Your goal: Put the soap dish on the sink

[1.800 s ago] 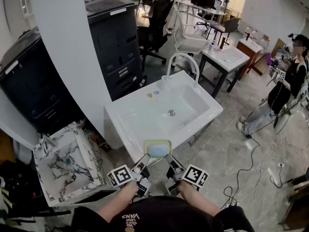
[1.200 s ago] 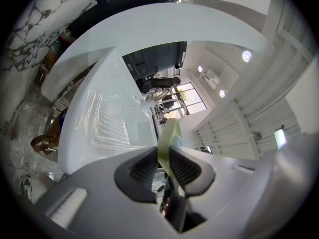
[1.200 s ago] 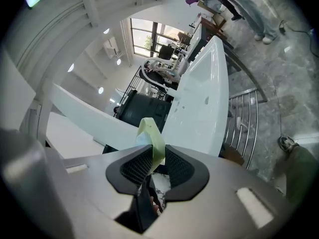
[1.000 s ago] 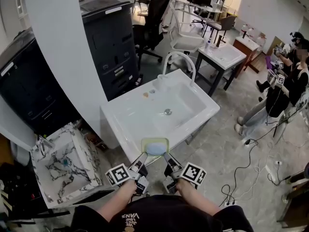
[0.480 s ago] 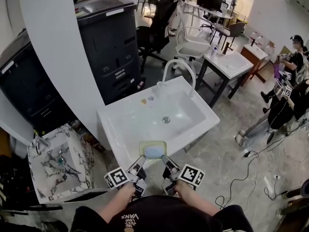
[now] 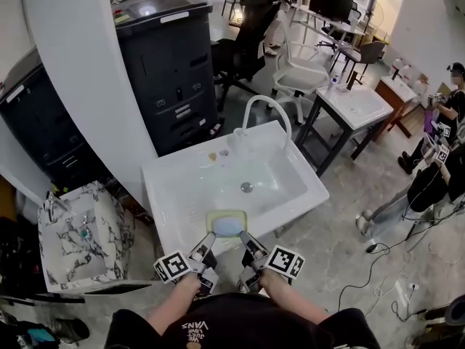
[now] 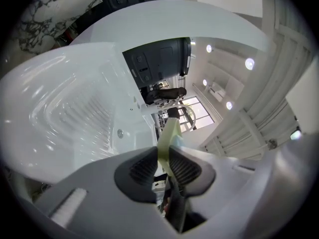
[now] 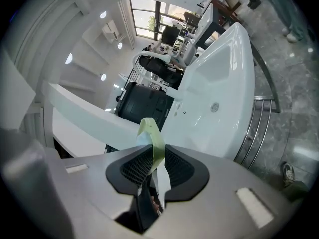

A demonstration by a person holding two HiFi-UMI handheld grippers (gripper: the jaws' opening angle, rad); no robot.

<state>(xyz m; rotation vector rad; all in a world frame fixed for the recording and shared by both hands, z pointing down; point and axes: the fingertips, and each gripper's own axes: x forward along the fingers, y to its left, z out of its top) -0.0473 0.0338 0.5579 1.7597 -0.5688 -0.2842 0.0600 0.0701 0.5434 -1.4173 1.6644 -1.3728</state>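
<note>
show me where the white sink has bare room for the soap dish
Bare: the broad white stretch of the sink between its left edge and the drain, and the front rim beside the soap dish. Crowded: the back ledge, where the faucet and two small items sit.

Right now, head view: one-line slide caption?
Left gripper and right gripper hold a green soap dish at the white sink's front edge.

My soap dish [image 6: 226, 213] looked like pale green matt plastic. My left gripper's [image 7: 163, 166] ribbed black pads [image 7: 142, 169] appeared rubbery and dull. The white sink [image 6: 182, 187] beyond shone glossy and smooth like glazed ceramic; the near-left basin [image 6: 80, 231] showed veined marble patterning.
</note>
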